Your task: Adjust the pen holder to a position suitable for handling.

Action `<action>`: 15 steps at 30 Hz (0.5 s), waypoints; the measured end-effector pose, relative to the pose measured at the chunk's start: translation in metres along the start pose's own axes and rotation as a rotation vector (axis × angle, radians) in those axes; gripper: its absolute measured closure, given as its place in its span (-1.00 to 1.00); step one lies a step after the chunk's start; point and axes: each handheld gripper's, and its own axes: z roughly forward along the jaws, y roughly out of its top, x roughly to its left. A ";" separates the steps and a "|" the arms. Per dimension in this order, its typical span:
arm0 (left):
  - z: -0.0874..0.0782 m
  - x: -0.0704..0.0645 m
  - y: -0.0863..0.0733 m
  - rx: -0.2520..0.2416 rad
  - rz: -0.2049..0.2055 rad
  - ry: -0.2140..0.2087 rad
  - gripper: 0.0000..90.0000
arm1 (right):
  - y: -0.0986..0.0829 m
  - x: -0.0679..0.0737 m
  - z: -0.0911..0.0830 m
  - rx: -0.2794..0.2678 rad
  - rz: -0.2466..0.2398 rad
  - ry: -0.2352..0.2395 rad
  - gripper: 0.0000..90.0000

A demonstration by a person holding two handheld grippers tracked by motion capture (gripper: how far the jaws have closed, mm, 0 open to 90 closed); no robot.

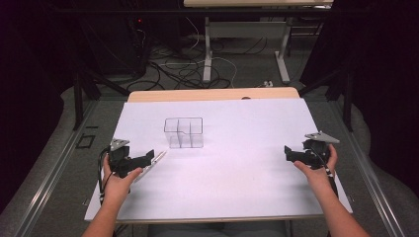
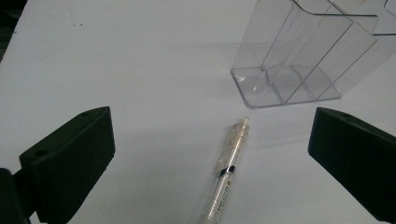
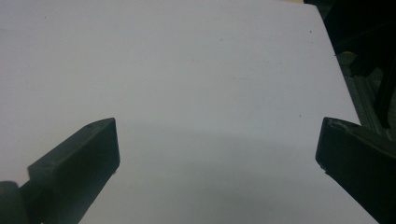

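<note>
I am guiding two handheld grippers over a white surface [image 1: 237, 163]. My left gripper [image 1: 148, 159] sits at the near left, low over a clear plastic pen [image 2: 227, 175], with its jaws spread wide and nothing between them. In the left gripper view the pen lies flat on the surface between the two black jaws, touching neither. I judge that the gripper is placed this way so that the jaws straddle the barrel and could close across it.

The pen's long axis runs from the near left towards the far right in the high view, where it shows as a thin pale stick [image 1: 150, 165] just beside the left gripper. Its far end points towards a clear plastic organiser [image 1: 184, 132], which stands upright near the middle of the surface, a little to the left. The organiser is divided by clear walls into several compartments open at the top, and it looks empty. The pen and the organiser are apart, not touching.

My right gripper [image 1: 288, 154] is held at the near right, well apart from the pen and the organiser. Its jaws are also wide and empty, over bare white surface. I take it to be waiting out of the way.
</note>
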 end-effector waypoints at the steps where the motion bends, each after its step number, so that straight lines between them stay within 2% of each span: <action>1: 0.000 0.000 0.000 0.004 0.000 0.004 -0.99 | 0.000 0.000 -0.001 -0.007 0.007 -0.007 -1.00; 8: 0.000 0.002 0.005 -0.006 -0.014 0.017 -0.99 | 0.000 0.002 -0.002 -0.005 0.003 -0.004 -1.00; 13: 0.001 -0.002 0.012 -0.011 -0.021 0.015 -0.99 | -0.002 0.005 0.002 0.009 0.002 -0.001 -1.00; 15: 0.001 -0.006 0.016 -0.008 -0.006 0.023 -0.99 | -0.002 0.005 0.002 0.008 0.001 -0.001 -1.00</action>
